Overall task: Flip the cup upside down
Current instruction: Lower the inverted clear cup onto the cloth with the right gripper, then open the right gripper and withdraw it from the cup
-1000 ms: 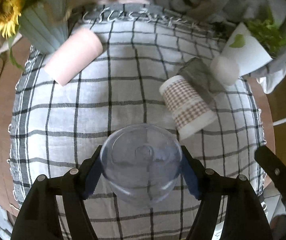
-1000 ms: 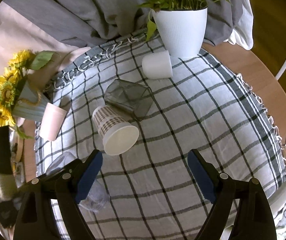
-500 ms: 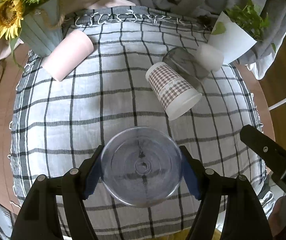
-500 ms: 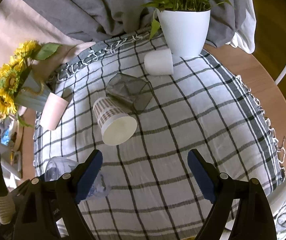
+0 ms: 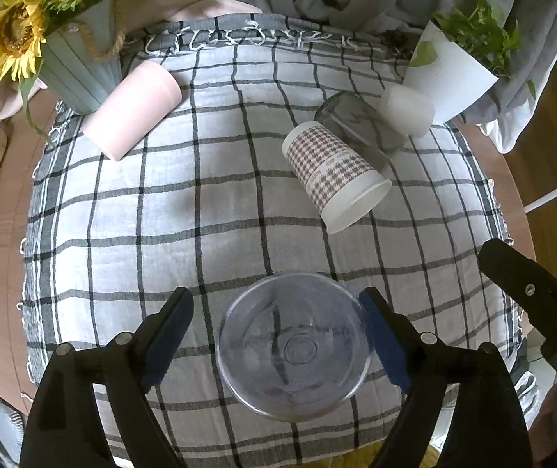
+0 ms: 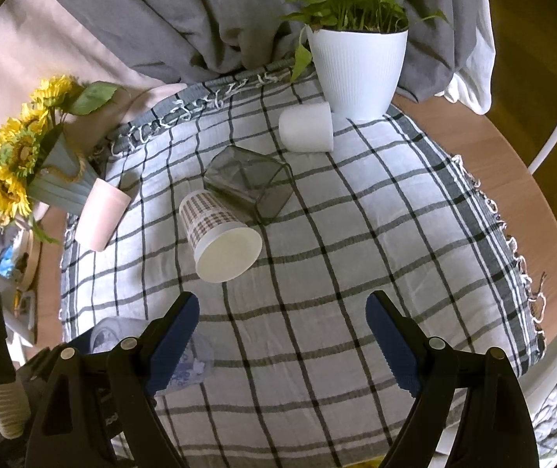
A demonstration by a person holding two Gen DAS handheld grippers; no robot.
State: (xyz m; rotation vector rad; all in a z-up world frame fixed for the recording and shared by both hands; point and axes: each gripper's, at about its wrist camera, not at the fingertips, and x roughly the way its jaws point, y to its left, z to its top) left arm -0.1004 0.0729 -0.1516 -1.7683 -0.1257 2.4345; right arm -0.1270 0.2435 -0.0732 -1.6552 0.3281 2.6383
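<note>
The left gripper (image 5: 276, 321) has just let go: its blue-padded fingers (image 5: 169, 331), which half a second ago were clamped on the clear plastic cup (image 5: 293, 357), now stand apart, with a visible gap on the left side; whether the right pad still touches the cup I cannot tell. The cup sits near the front edge of the checked tablecloth (image 5: 200, 195), its ringed base facing up toward the camera, so it looks to be resting mouth-down. By that reading this cup's flip is done and only backing away remains.

The right gripper (image 6: 282, 335) hangs open and empty over the cloth's front middle. Farther back lie a checked paper cup (image 6: 220, 234) on its side, touching a smoky glass tumbler (image 6: 247, 183); a white cup (image 6: 305, 126) beside the white plant pot (image 6: 356, 70); and a pink cup (image 5: 132, 115) by the sunflower vase (image 5: 79, 70).
</note>
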